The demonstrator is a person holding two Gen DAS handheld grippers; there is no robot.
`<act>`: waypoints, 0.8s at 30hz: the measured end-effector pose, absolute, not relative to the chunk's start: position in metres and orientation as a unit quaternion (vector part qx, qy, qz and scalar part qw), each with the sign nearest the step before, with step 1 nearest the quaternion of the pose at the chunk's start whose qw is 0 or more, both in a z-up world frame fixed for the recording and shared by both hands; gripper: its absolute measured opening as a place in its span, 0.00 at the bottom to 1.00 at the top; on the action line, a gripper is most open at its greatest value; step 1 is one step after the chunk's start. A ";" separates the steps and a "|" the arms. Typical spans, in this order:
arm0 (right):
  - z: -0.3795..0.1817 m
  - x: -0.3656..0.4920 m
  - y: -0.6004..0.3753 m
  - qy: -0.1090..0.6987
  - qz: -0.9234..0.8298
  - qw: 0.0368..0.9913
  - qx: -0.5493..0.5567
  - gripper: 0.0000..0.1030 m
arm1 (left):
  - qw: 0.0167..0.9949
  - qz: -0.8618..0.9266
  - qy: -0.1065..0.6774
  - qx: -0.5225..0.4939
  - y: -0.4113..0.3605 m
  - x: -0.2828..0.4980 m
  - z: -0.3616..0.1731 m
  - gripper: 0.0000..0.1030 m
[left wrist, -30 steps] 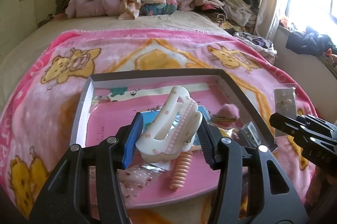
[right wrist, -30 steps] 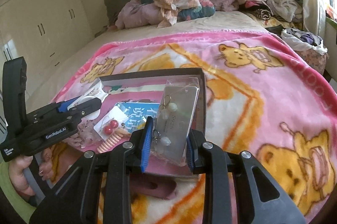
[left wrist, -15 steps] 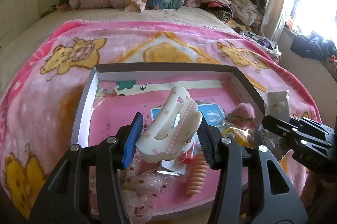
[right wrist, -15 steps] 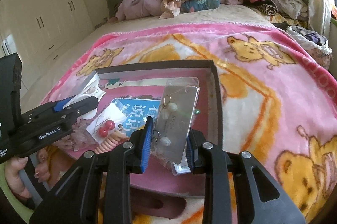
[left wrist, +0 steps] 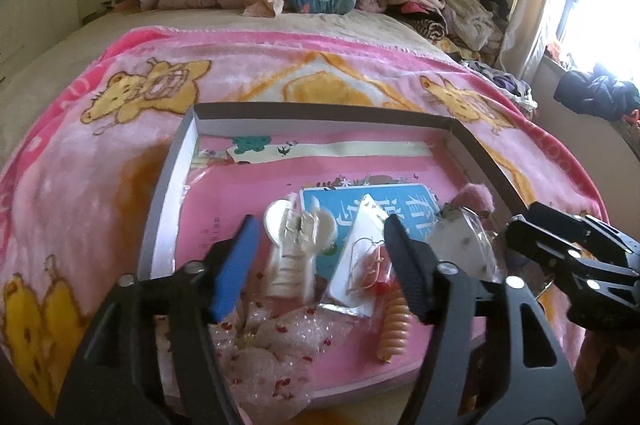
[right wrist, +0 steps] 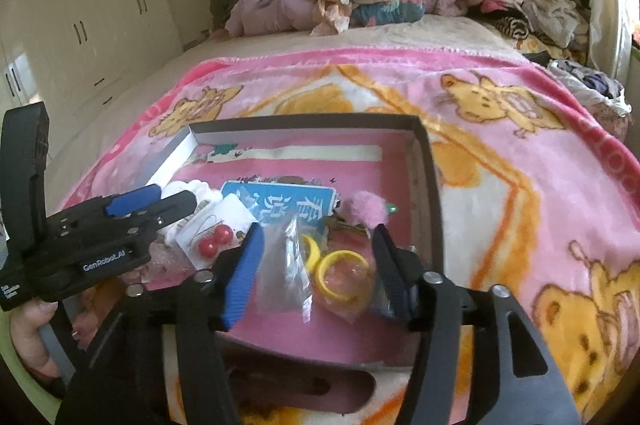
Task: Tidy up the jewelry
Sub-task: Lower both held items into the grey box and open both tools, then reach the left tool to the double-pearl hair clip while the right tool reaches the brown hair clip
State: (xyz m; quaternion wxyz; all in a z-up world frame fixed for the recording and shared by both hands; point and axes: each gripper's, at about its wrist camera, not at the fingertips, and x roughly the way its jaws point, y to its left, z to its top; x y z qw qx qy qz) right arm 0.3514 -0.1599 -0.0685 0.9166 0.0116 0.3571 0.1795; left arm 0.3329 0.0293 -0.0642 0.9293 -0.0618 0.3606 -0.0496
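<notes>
A grey-rimmed tray (left wrist: 320, 113) with a pink floor lies on the bed blanket. My left gripper (left wrist: 320, 225) hangs over its near left part with jaws opening. The cream hair claw clip (left wrist: 298, 249) sits blurred between the fingers, free of both pads. In the right wrist view my right gripper (right wrist: 316, 265) is over the tray (right wrist: 304, 125) near its right wall, jaws opening too. The bagged earring card (right wrist: 284, 269) lies blurred between its fingers, touching neither pad. The left gripper (right wrist: 120, 221) shows at the left of that view.
In the tray lie a card with red bead earrings (right wrist: 216, 237), a blue printed card (right wrist: 280, 203), yellow rings in a bag (right wrist: 340, 265), a pink pompom (right wrist: 364, 205) and an orange spiral tie (left wrist: 394, 329). Piled clothes cover the bed's head. A hand holds the left gripper's handle.
Both grippers sank towards the tray and then spread their jaws. The claw clip dropped out of the left one and the earring card out of the right one.
</notes>
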 end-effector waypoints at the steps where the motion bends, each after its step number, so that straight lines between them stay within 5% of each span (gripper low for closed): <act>1: -0.066 0.348 -0.163 0.351 0.178 0.919 0.014 0.69 | 0.930 -0.048 0.358 -0.063 0.031 0.331 -0.063 0.57; 12: -0.063 0.311 -0.189 0.342 0.169 0.924 0.014 0.72 | 0.947 -0.042 0.308 -0.074 0.041 0.284 -0.038 0.87; 24: -0.083 0.276 -0.192 0.353 0.175 0.919 -0.025 0.72 | 0.943 -0.051 0.322 -0.065 0.035 0.239 -0.051 0.88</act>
